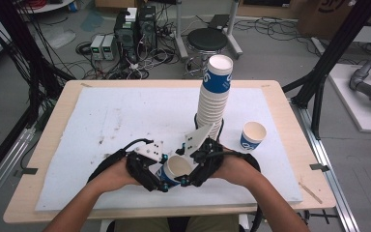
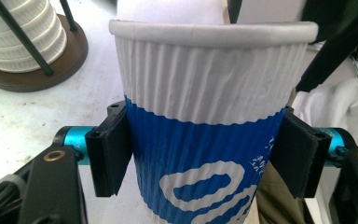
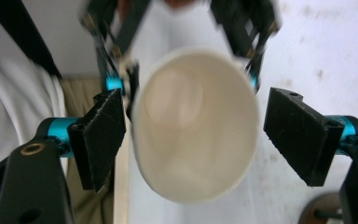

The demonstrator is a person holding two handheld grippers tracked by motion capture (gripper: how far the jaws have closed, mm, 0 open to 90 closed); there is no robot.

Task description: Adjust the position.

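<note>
Cup (image 1: 174, 170) at lower centre of the high view, held between both hands just above the white mat (image 1: 101, 121). Left gripper (image 1: 160, 186) is clamped on it: in the left gripper view both black pads (image 2: 114, 149) press the blue band of the cup (image 2: 205, 140), one each side, rim toward the top of the frame. Right gripper (image 1: 186, 180) sits at the cup's mouth; in the right gripper view its jaws stand spread, one pad (image 3: 98, 135) touching or nearly touching the rim at left, the other clear at right, so not gripping yet. Cup (image 3: 193, 135) there shows its open mouth straight on, so its long axis runs along the right gripper's line of sight, mouth toward that gripper. Judgement: right gripper is nearer the rim and would have to close across it to take over or pull a nested cup free.

Cup is ribbed paper, white upper, blue lower with white lettering, rolled rim, tapered, plain white inside.

Farther up the frame: tall stack (image 1: 214, 96) of the same cups on a round brown base (image 2: 51, 70) with thin black rods. Single cup (image 1: 252, 136) stands upright at right of the stack, well apart. Mat is stained at left.
</note>
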